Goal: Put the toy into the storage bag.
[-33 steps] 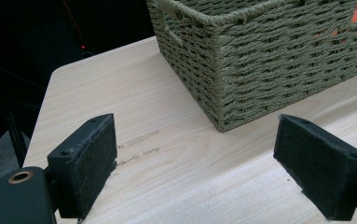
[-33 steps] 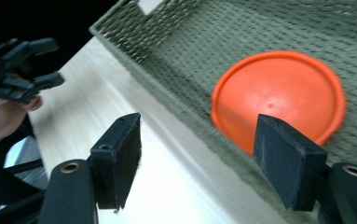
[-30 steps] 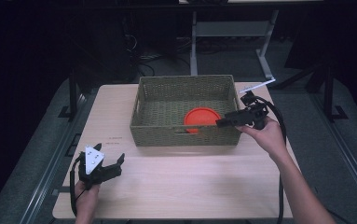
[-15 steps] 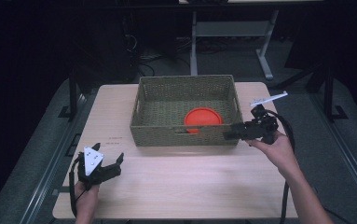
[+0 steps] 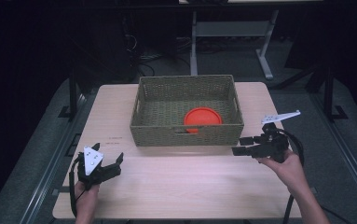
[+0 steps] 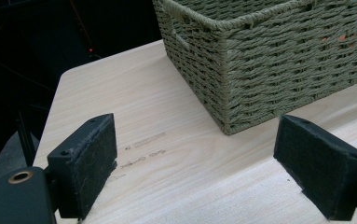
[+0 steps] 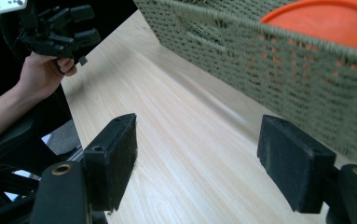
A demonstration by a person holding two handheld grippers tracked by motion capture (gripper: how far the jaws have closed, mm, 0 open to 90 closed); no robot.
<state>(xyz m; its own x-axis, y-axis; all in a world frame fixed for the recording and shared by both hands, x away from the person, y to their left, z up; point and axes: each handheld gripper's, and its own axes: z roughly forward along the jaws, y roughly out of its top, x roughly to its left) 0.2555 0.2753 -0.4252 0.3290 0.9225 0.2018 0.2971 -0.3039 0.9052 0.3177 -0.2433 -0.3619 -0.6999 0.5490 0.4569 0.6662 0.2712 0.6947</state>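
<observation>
A green woven basket (image 5: 185, 133) stands at the middle of the table, with an orange disc (image 5: 202, 117) lying inside near its front wall. My left gripper (image 5: 108, 152) rests open at the table's front left, well short of the basket. In the left gripper view, the left gripper (image 6: 199, 158) is empty and faces a corner of the basket (image 6: 269, 60). My right gripper (image 5: 241, 145) is open just off the basket's front right corner. In the right gripper view, the empty right gripper (image 7: 197, 168) looks along the basket wall (image 7: 278, 70), with the orange disc (image 7: 325, 21) above the rim.
The light wood table (image 5: 185, 186) has bare room in front of the basket. In the right gripper view the other hand and its gripper (image 7: 55, 28) show far off at the table's edge. Dark floor and a metal stand (image 5: 232, 32) lie beyond the table.
My right gripper has drawn back from the basket's right rim and come down toward the table in front of its right corner. The left gripper has stayed put.
</observation>
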